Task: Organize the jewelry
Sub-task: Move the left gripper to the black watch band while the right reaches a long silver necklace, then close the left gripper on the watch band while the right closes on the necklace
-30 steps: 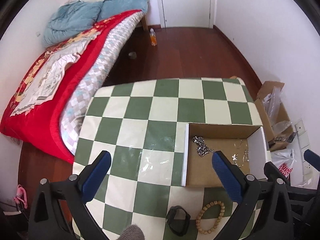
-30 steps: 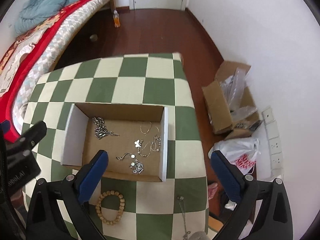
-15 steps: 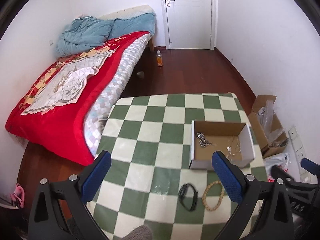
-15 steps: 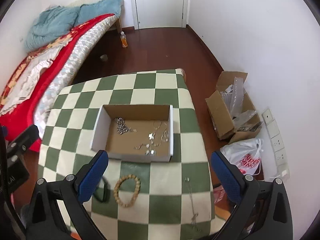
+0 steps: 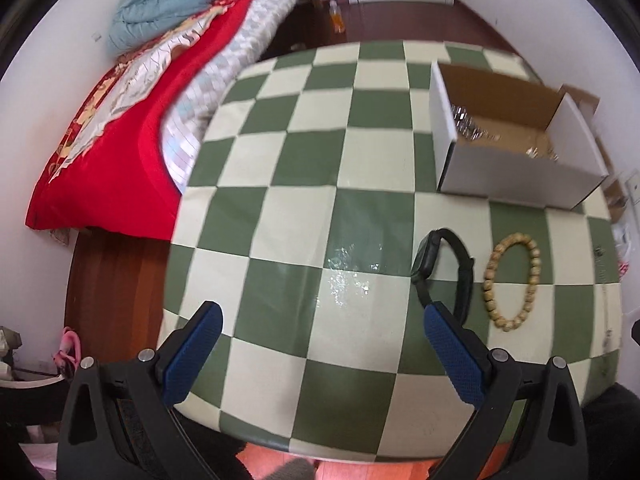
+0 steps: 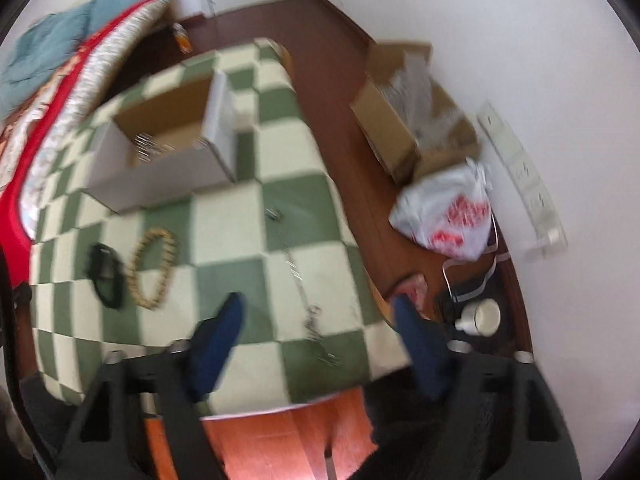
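Now: both grippers over the checkered table

Left gripper spread wide, nothing between its pads, above the table. Right gripper closing, jaws still apart, silver chain lying between them untouched. Black watch just beside bead bracelet. Cardboard box behind them holds silver pieces.

Open box at table's far right, watch before it, bead bracelet right of watch
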`<state>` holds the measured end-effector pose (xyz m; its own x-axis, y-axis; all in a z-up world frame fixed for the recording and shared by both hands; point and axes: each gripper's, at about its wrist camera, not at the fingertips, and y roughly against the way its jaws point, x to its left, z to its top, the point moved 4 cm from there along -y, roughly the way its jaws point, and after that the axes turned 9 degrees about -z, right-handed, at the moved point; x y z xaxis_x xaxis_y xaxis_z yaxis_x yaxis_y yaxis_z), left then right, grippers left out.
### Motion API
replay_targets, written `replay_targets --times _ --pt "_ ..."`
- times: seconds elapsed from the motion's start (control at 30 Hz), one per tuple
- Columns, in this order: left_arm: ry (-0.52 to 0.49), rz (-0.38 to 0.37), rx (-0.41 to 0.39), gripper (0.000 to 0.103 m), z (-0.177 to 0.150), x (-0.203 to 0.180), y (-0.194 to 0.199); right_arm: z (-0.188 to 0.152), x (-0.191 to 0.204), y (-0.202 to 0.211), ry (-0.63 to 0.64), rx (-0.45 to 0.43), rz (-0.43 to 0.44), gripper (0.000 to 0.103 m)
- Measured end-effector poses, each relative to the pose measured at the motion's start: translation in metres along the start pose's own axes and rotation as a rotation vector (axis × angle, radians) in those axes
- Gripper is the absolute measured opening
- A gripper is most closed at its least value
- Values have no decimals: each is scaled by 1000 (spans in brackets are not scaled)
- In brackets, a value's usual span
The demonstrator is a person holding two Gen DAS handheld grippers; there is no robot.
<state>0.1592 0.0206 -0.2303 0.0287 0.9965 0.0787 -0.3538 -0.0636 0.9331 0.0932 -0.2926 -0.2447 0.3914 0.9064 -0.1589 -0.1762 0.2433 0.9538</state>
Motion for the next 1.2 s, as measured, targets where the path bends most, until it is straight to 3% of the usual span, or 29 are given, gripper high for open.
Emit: replay_targets --times 0.13,0.3,0.37,0.5,0.6,0.63,0.67,0.77,0.87,1.1,1.2 --pt "26 -40 58 96 4 -6 -22 0 -3 -37 -8 62 13 72" --pt "42 -113 125 69 11 -18 -46 6 14 -65 23 102 30 72" --pt "41 -129 151 61 11 -23 -56 9 22 -73 41 110 28 65" --pt "45 -149 183 43 9 -28 -69 19 33 -77 56 81 15 61" --pt "54 -166 157 36 9 -27 -68 26 38 -76 68 63 12 46" --pt "58 -175 156 34 8 -27 -67 29 41 -75 76 60 14 35" --pt "62 -189 154 28 8 -28 -66 31 43 -75 84 57 16 22" --pt "50 -193 152 9 7 -30 -64 36 49 -76 96 57 21 10" --pt "42 -184 150 8 3 -30 -61 39 51 -77 98 61 39 0" --pt "19 -201 180 8 -42 -31 -45 17 70 -66 115 114 146 0" --pt "2 -211 201 8 -65 -38 -39 2 75 -63 91 172 245 0"
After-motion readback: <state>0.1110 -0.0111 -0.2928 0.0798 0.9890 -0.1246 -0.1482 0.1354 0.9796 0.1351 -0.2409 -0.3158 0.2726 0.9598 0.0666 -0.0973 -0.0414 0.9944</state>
